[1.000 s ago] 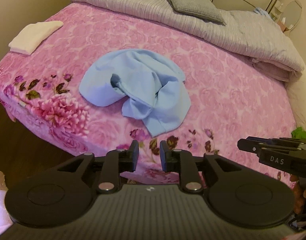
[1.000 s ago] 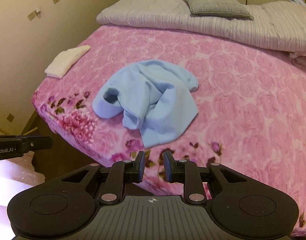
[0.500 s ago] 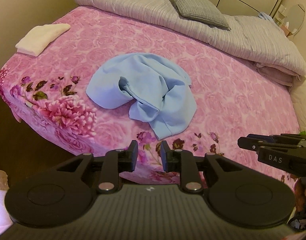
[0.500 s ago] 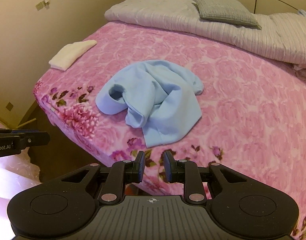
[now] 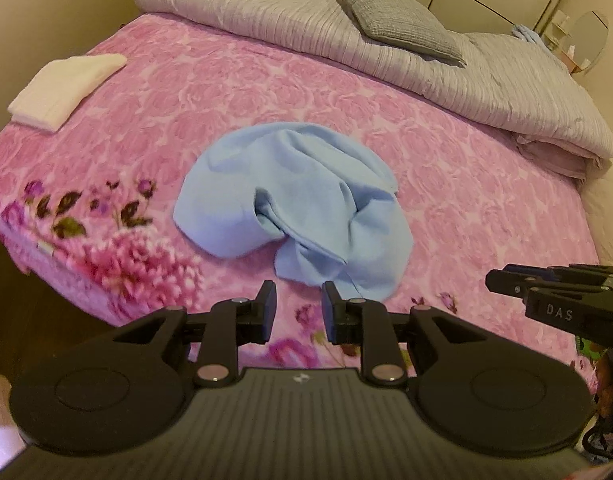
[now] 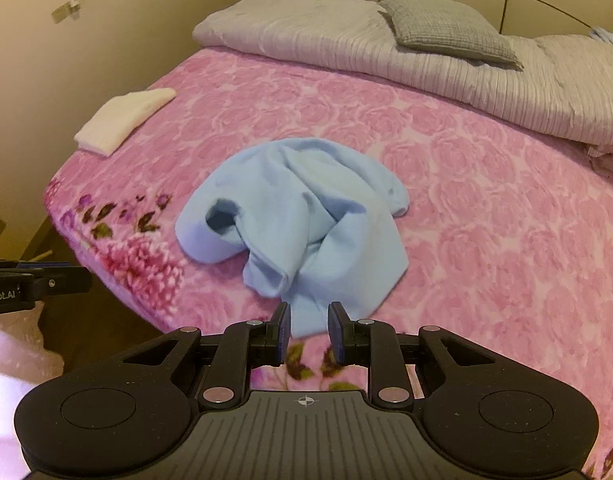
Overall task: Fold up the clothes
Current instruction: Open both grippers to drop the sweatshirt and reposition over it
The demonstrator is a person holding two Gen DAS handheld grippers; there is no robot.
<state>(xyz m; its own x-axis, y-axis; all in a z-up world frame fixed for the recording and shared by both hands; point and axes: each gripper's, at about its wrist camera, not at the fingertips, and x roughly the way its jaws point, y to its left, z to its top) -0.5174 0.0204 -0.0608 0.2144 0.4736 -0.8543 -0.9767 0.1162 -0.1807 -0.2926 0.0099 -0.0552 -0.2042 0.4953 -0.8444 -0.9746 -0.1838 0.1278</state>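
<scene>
A crumpled light blue garment (image 5: 298, 208) lies in a heap near the front edge of the pink floral bed cover (image 5: 466, 208). My left gripper (image 5: 299, 300) hovers just short of the garment's near hem, open, with nothing between its fingers. In the right wrist view the same blue garment (image 6: 298, 216) sits straight ahead, and my right gripper (image 6: 309, 316) is open and empty at its nearest corner. The right gripper's side (image 5: 546, 292) shows at the right edge of the left view. The left gripper's side (image 6: 38, 284) shows at the left edge of the right view.
A folded white cloth (image 5: 66, 88) rests at the bed's left corner. A rolled grey duvet (image 5: 486, 80) with a grey pillow (image 5: 402, 28) lines the far side. Dark wooden floor (image 6: 106, 332) lies below the bed's front edge. A beige wall (image 6: 86, 40) stands to the left.
Both grippers have moved forward over the bed edge, closer to the blue garment. The garment itself has not moved. The finger gaps look unchanged.
</scene>
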